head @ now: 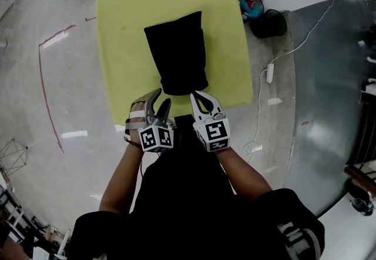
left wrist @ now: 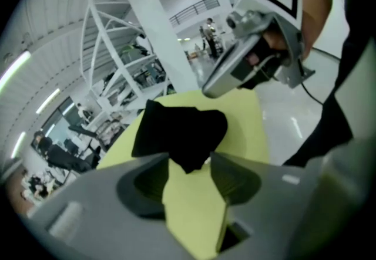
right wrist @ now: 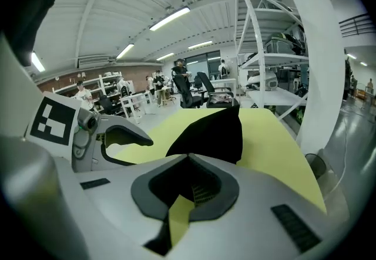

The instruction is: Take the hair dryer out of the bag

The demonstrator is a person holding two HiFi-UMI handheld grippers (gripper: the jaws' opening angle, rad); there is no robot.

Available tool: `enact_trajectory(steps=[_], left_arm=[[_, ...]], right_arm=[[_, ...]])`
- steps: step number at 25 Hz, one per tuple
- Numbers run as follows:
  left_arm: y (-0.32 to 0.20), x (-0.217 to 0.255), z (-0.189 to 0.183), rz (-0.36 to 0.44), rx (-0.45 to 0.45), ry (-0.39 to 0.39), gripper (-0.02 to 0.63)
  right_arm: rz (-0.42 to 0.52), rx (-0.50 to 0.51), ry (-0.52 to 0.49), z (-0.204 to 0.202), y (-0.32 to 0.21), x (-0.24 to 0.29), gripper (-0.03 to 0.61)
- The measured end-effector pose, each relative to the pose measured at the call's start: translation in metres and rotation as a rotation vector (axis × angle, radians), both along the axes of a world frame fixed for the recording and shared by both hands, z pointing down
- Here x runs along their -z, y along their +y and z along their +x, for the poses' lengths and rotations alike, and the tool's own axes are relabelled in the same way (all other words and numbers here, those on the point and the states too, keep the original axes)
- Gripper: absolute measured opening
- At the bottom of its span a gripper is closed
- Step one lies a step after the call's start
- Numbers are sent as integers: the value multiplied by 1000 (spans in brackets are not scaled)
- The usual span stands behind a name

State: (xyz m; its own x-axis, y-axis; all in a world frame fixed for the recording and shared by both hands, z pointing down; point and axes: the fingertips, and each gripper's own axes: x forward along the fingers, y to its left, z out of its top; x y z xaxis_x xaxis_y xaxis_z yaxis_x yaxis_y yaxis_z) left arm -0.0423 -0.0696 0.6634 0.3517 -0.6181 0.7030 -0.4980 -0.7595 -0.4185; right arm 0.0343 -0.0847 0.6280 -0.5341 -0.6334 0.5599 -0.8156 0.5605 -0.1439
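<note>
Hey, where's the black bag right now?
In the head view, the black bag lies in the middle of the yellow table, its near end just ahead of the left gripper and the right gripper.

Bag [head: 176,53]: plain black. Worktop [head: 117,47]: uniform yellow-green. Left claw [head: 161,99] & right claw [head: 198,97]: grey-white shells, dark pads, cubes w/ black-white square markers. Floor [head: 35,147]: glossy pale grey w/ red line [head: 44,77]. Sleeves [head: 294,223]: black

Black bag [head: 176,53] on yellow table [head: 123,36]

Glossy grey floor [head: 35,106], white shelving racks [right wrist: 265,74]
</note>
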Motion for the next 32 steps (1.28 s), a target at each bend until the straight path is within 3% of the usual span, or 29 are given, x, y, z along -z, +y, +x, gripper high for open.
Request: enact_trajectory(steps=[3,9,14,21,27,32], left_arm=[[-1,-16,3,14,-46,-73,252],[-7,-43,15,53,-174,-213,261],[-16,-46,19,71,-220,-226,247],[-32,-26,19,58,-157,-134,50],[-39,-23,25,-206,-105,12,25],[-62,-9,29,-240,-103,65,21]], right_arm=[[-11,3,-4,-2,3,-6,6],[-49,-3,13,5,11,-21,6],[-93,3,41,20,29,-32,6],[-108,56,42,16,35,-38,6],[-93,89,20,-1,23,-35,6],[-89,126,13,-15,21,-34,6]])
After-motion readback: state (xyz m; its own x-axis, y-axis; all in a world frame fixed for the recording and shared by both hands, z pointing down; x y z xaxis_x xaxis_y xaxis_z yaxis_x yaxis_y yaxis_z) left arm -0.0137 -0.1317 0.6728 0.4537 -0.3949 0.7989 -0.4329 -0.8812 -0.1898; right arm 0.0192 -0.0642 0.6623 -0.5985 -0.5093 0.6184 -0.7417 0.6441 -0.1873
